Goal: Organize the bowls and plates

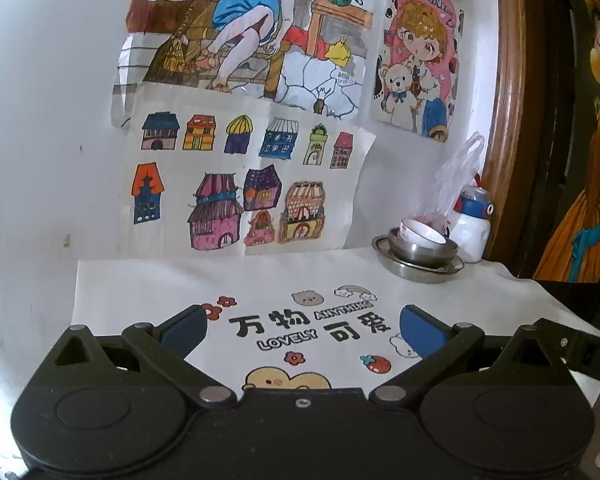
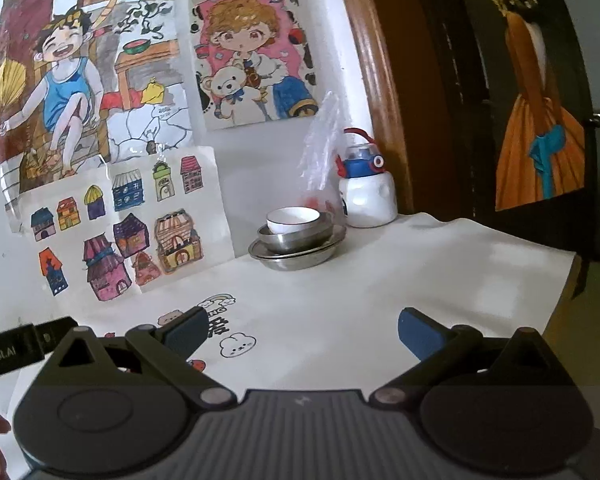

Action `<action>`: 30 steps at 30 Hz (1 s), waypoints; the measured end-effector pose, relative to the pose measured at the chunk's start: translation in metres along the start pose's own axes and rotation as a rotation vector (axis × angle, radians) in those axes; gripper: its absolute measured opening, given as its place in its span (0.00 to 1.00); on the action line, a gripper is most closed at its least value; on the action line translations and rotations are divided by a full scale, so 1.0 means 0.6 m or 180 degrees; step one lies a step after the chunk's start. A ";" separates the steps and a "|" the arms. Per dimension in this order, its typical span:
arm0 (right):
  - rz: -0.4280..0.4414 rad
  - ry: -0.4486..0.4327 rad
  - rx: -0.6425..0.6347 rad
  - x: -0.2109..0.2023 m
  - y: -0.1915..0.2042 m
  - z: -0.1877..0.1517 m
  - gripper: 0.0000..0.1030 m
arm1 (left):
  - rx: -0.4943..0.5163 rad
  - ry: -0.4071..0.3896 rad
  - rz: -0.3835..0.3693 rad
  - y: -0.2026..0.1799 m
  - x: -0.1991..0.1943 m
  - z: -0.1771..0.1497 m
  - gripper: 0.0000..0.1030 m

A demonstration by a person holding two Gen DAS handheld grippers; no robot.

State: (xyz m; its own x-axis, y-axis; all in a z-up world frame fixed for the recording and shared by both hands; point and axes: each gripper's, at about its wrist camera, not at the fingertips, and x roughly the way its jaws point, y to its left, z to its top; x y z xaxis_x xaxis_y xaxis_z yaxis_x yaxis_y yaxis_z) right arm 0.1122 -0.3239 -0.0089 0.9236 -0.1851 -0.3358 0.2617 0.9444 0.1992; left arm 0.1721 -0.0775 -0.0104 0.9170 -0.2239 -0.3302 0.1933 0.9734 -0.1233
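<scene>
A stack of dishes stands at the back right of the table, near the wall. A steel plate (image 1: 418, 270) (image 2: 296, 258) is at the bottom, a steel bowl (image 1: 422, 250) (image 2: 296, 238) sits in it, and a small white bowl (image 1: 420, 232) (image 2: 294, 219) rests tilted on top. My left gripper (image 1: 302, 328) is open over the printed cloth, well short of the stack, with nothing between its blue pads. My right gripper (image 2: 302, 330) is open too and holds nothing, hanging low in front of the stack.
A white cloth (image 2: 380, 288) with cartoon prints covers the table. A white bottle with a blue and red cap (image 2: 366, 196) and a clear plastic bag (image 2: 320, 148) stand just behind the stack. Drawings hang on the wall (image 1: 40, 120). A wooden frame (image 2: 380, 80) rises at the right.
</scene>
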 end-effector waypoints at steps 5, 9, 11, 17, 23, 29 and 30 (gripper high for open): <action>0.0002 0.0026 -0.0006 0.004 0.006 -0.010 1.00 | 0.0023 0.0051 -0.0012 -0.001 0.003 -0.008 0.99; 0.0045 0.0112 -0.0031 0.010 0.011 -0.020 1.00 | 0.0041 0.0171 0.0104 0.001 0.006 -0.017 0.99; 0.0050 0.0116 -0.0026 0.011 0.012 -0.025 1.00 | 0.0055 0.0229 0.0146 0.003 0.008 -0.019 0.99; 0.0070 0.0142 0.0041 0.012 0.008 -0.035 1.00 | 0.0012 0.0354 0.0141 0.009 0.012 -0.030 0.99; 0.0044 0.0202 0.0057 0.020 0.004 -0.047 1.00 | 0.0046 0.0407 0.0075 0.008 0.011 -0.040 0.99; 0.0050 0.0261 0.0023 0.026 0.006 -0.058 1.00 | -0.0009 0.0505 0.0076 0.015 0.019 -0.044 0.99; 0.0047 0.0267 0.0011 0.026 0.007 -0.060 1.00 | -0.0017 0.0506 0.0076 0.016 0.019 -0.044 0.99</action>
State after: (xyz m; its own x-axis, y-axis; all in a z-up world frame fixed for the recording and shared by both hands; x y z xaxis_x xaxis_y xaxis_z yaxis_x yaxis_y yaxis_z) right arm 0.1179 -0.3130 -0.0463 0.9007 -0.1477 -0.4086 0.2494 0.9458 0.2079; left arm 0.1753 -0.0720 -0.0401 0.8544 -0.2060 -0.4771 0.1698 0.9783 -0.1184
